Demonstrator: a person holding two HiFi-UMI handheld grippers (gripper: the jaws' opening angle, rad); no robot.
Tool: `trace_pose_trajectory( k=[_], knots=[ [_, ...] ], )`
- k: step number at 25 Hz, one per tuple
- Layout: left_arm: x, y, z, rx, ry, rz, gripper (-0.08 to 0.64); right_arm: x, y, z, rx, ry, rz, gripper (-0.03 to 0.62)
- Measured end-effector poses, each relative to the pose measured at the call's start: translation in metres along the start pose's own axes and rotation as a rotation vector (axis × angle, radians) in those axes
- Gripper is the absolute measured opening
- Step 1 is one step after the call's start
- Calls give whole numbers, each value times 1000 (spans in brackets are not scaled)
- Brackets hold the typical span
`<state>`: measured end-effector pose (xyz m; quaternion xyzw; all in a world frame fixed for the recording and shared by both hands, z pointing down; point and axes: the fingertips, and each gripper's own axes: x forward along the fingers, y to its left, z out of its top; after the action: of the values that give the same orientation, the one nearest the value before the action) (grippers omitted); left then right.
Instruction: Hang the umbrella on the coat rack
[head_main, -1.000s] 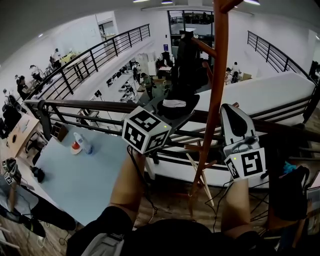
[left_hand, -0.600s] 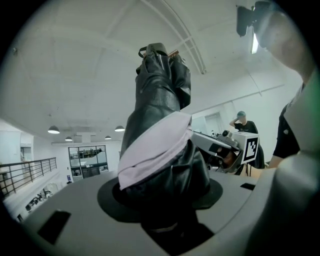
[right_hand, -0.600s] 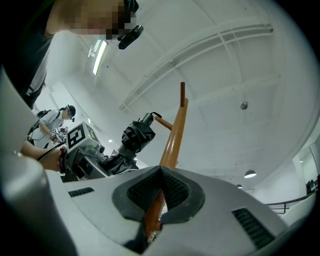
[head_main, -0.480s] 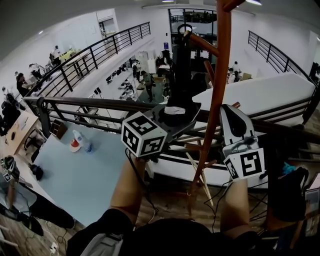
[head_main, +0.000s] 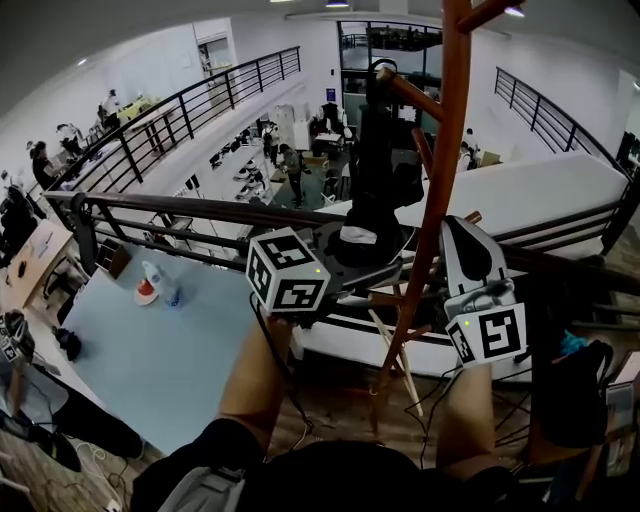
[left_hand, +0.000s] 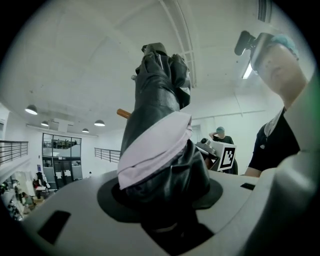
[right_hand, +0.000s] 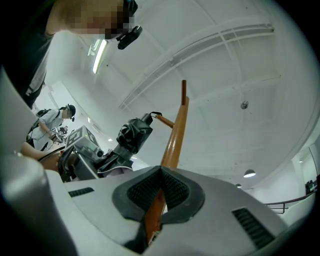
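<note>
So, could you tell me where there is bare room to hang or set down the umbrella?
The top-right peg is bare. The blue table, left of the pole, is bare except for bottles at its far corner. It is crowded at the upper-left peg, where the umbrella reaches, and lower on the pole, which the right gripper clamps.

An open-plan office on two levels. Just beyond the left gripper (head_main: 362, 240) runs a dark railing (head_main: 180, 212). Past it, well below, rows of desks (head_main: 245, 170) stand with workers (head_main: 293, 165) among them. Left of that gripper, a railed gallery (head_main: 150, 125) holds more people (head_main: 110, 103). Round lamps (left_hand: 31, 109) dot the white ceiling (left_hand: 100, 60).
</note>
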<state>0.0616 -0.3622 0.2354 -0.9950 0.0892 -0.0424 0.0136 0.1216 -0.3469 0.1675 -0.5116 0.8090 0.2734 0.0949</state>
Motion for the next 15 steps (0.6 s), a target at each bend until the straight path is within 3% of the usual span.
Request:
trace_pose_trajectory(
  k=[15],
  knots=[
    [16, 1, -18, 7, 46, -25, 239, -5, -4, -2, -18, 20, -24, 31]
  ],
)
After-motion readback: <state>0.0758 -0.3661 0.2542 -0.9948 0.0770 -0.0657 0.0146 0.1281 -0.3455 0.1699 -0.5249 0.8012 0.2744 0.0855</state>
